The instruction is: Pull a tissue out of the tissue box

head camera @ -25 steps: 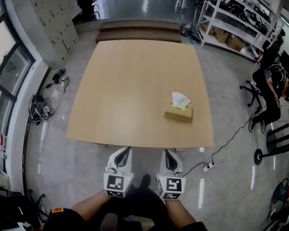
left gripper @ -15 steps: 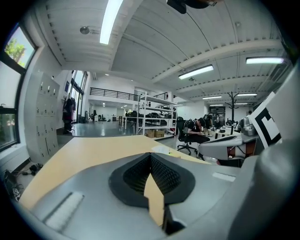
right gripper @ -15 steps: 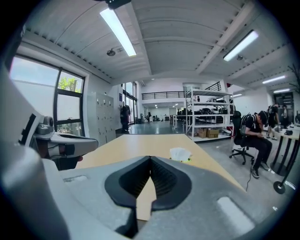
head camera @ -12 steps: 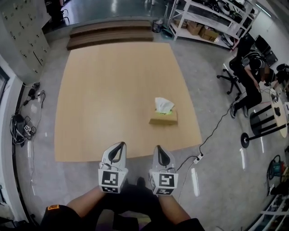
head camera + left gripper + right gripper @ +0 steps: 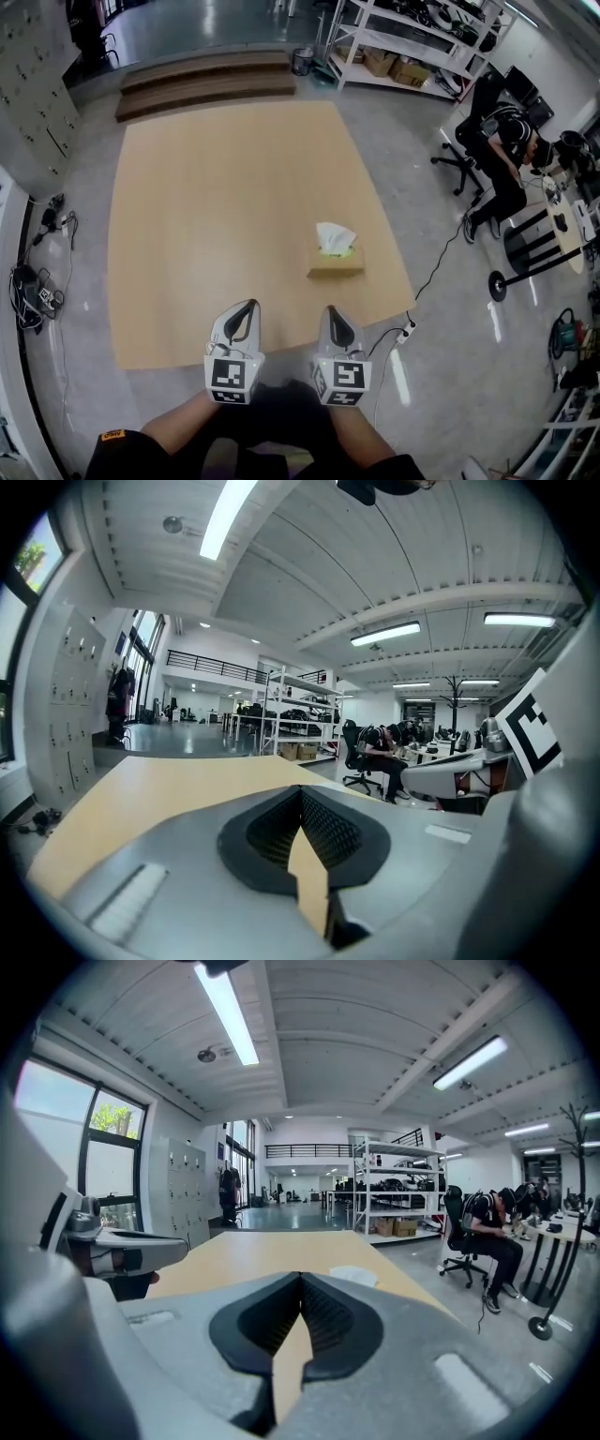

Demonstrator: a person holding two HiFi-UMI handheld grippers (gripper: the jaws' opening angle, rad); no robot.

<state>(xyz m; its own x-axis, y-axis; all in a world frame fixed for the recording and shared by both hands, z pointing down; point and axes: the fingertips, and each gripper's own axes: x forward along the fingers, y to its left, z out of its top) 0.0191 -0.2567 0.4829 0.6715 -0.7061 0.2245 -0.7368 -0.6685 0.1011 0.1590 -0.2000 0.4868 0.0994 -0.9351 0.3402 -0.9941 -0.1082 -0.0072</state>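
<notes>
A tan tissue box (image 5: 335, 263) stands on the wooden table (image 5: 216, 206), toward its near right corner. A white tissue (image 5: 334, 238) sticks up from its slot. The tissue (image 5: 354, 1275) also shows as a pale patch just past the jaws in the right gripper view. My left gripper (image 5: 247, 307) and right gripper (image 5: 333, 311) are side by side at the table's near edge, short of the box and to its left. Both point forward with their jaws shut on nothing. In the left gripper view, the closed tips of the left gripper (image 5: 300, 790) meet over bare tabletop.
A person (image 5: 502, 141) sits on an office chair right of the table. Metal shelves (image 5: 403, 42) stand at the back right, and low wooden steps (image 5: 206, 73) lie beyond the table's far end. A power strip (image 5: 405, 330) and its cable lie on the floor near the right corner.
Both grippers have moved forward, from short of the table to over its near edge. The table and box have slid left and nearer in the head view. The jaws stayed shut.
</notes>
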